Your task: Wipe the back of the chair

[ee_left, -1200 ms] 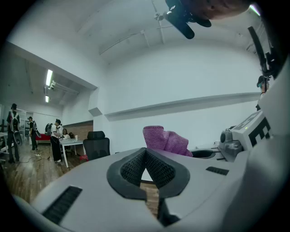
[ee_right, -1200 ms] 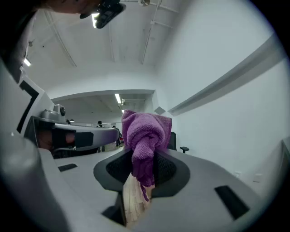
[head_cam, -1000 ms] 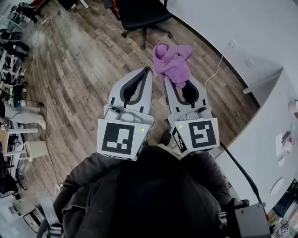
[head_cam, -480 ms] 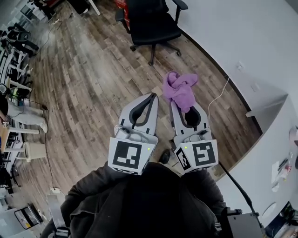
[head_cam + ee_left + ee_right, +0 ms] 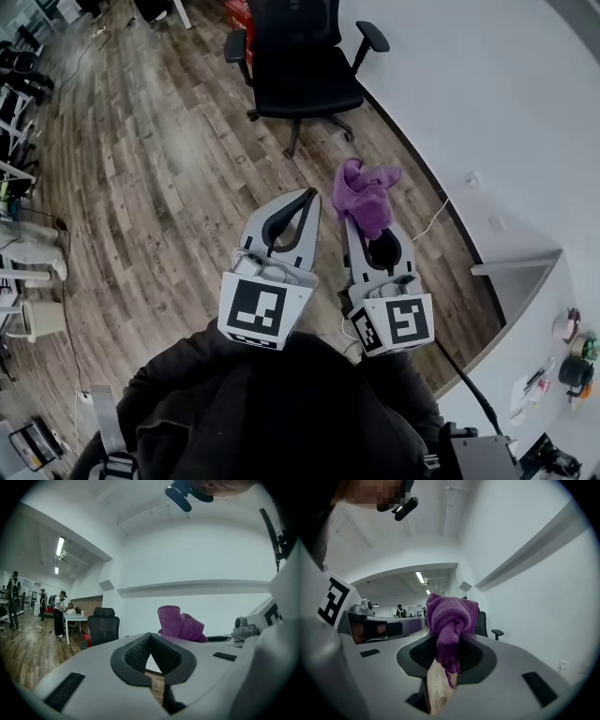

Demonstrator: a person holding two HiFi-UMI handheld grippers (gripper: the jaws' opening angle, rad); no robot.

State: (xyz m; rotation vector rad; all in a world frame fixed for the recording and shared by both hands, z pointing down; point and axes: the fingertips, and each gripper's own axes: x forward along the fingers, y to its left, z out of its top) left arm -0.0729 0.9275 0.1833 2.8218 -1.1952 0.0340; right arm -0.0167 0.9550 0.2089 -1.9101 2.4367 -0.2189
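Observation:
A black office chair (image 5: 298, 66) with armrests stands on the wood floor ahead, near the white wall; the left gripper view shows its back and headrest (image 5: 104, 627). My right gripper (image 5: 363, 217) is shut on a bunched purple cloth (image 5: 364, 192), which hides its fingertips. In the right gripper view the cloth (image 5: 450, 620) bulges up between the jaws of that gripper (image 5: 449, 641), and the chair (image 5: 483, 621) shows just behind it. My left gripper (image 5: 310, 195) is held beside the right one, shut and with nothing in it (image 5: 150, 635). Both grippers are well short of the chair.
A white wall (image 5: 487, 112) runs along the right, with a white cable (image 5: 433, 223) on the floor at its foot. A desk corner (image 5: 525, 300) is at the lower right. Racks line the far left. Far off, people stand by a white table (image 5: 75, 619).
The chair has come further into the head view, now seen whole and closer. Both grippers still point toward it side by side, the cloth unchanged in the right one.

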